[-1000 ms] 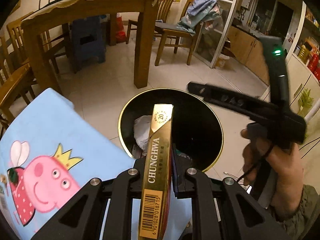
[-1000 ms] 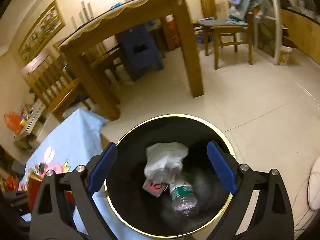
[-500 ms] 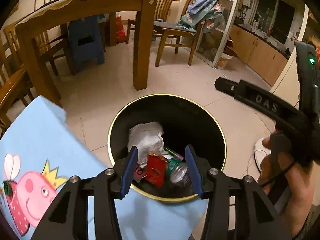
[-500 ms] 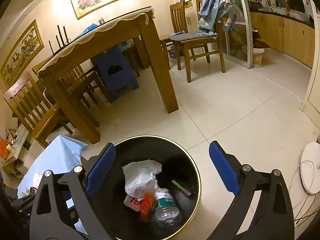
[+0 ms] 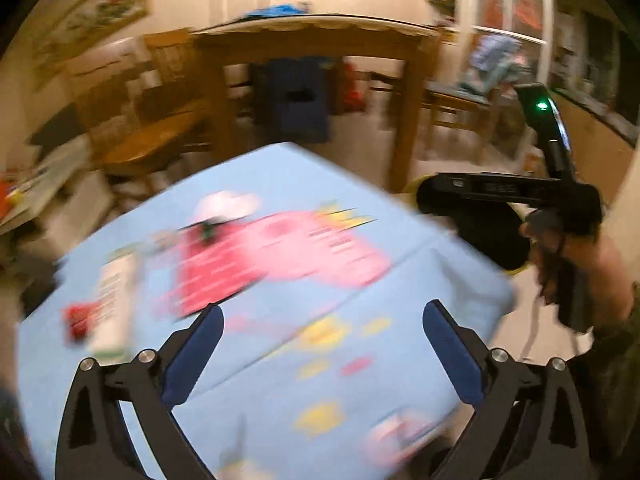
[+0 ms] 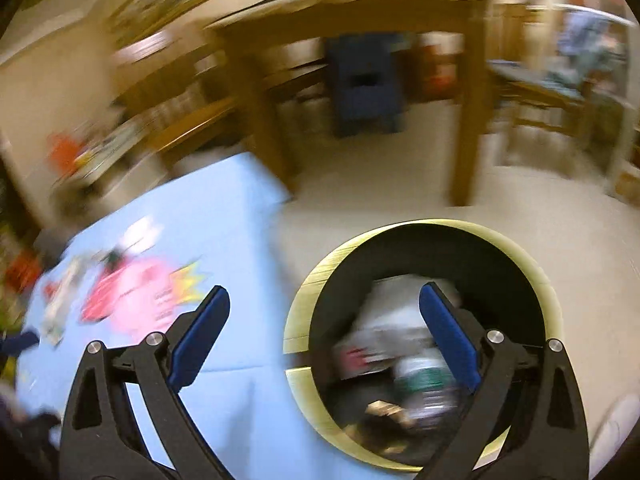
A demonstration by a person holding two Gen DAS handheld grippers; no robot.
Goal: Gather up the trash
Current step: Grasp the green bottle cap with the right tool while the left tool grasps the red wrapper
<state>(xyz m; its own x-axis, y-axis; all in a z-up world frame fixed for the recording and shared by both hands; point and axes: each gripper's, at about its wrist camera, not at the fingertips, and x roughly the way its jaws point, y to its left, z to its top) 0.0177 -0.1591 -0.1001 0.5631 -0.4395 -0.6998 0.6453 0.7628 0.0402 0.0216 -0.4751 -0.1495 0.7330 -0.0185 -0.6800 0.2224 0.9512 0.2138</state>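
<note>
While both views are smeared by motion blur, the main things can still be made out.

Left gripper: jaws spread wide with nothing between them; they have just been opening. It hangs over the cloth.
Right gripper: jaws wide apart, empty; its left finger is over the cloth, its right finger over the bin's mouth.
Cloth: light blue with a pink cartoon print, covering a low surface below both grippers.
Trash on cloth: a white-and-green carton lies near the cloth's left side, a small red thing touching or just beside it; too blurred to name.
Bin: round, black inside with a yellow rim, on the floor just right of the cloth; holds white paper, a bottle and other scraps.
Hand: in the left view, grips the right gripper's handle above the bin.
Table: wooden, farther back, a blue stool under it.
</note>
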